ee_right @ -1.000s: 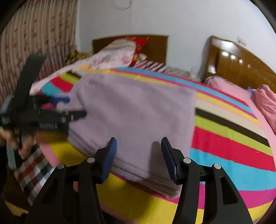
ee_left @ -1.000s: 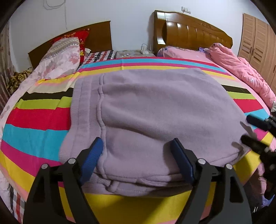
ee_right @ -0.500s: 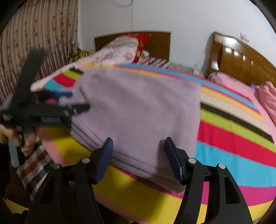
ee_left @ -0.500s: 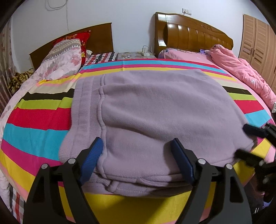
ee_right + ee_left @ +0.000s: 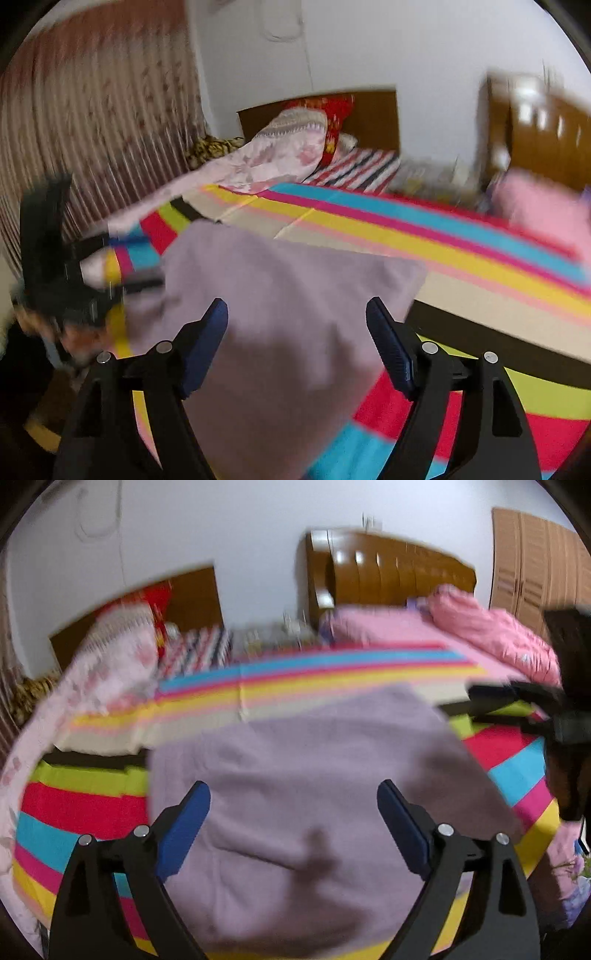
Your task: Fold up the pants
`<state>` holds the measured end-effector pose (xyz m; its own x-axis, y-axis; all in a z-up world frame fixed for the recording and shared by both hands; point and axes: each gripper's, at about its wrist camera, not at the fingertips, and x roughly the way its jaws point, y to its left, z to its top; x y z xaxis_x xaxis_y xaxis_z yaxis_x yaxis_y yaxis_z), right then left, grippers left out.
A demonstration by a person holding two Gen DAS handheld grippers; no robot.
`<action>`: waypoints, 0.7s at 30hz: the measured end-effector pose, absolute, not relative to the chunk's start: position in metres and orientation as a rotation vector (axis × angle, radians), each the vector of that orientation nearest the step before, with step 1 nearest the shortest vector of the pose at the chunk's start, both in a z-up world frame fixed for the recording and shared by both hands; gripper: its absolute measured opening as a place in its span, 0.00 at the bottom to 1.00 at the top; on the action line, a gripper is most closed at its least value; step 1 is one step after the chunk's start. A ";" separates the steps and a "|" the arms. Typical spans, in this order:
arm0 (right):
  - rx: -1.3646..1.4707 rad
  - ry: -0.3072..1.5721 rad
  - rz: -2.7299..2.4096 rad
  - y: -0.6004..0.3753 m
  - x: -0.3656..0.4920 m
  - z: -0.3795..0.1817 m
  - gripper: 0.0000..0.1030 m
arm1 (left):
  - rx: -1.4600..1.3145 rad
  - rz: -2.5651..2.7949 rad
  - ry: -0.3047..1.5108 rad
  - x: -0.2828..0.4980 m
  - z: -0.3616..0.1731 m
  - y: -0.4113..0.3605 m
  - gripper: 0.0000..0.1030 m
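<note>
The lilac pants (image 5: 314,760) lie folded in a thick flat stack on the striped bedspread (image 5: 332,672). My left gripper (image 5: 293,794) hovers over their near edge; its jaws are opening and the blue pads touch nothing. My right gripper (image 5: 295,310) hangs over the pants (image 5: 288,266) near their right side, jaws also opening, with no cloth pinched. In the left wrist view the right gripper (image 5: 517,705) reaches in from the right, by the stack's far right corner. In the right wrist view the left gripper (image 5: 110,266) sits at the stack's left edge. Both views are blurred.
Floral and red pillows (image 5: 118,653) lie at the bed's head on the left. A pink duvet (image 5: 491,635) covers the neighbouring bed, under a wooden headboard (image 5: 391,572). A wardrobe (image 5: 535,561) stands at the far right, and a striped curtain (image 5: 92,129) hangs on the left.
Both grippers have lifted off the pants' near edge and their jaws stand wider. The right gripper has swung along the stack's right side toward its far corner. The pants lie still.
</note>
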<state>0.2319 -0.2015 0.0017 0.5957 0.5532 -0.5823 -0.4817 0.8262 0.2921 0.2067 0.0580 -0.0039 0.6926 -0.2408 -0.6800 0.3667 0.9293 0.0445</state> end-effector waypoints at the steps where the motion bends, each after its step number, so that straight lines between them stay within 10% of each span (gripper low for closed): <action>1: 0.128 0.744 0.638 -0.201 0.246 -0.003 0.73 | 0.172 -0.340 0.787 0.213 -0.017 0.060 0.88; 11: 0.103 0.908 0.617 -0.211 0.362 -0.034 0.63 | 0.176 -0.340 0.792 0.197 -0.047 0.071 0.86; 21: -0.169 0.990 1.032 -0.067 0.320 -0.022 0.81 | 0.183 -0.335 0.768 0.195 -0.050 0.070 0.89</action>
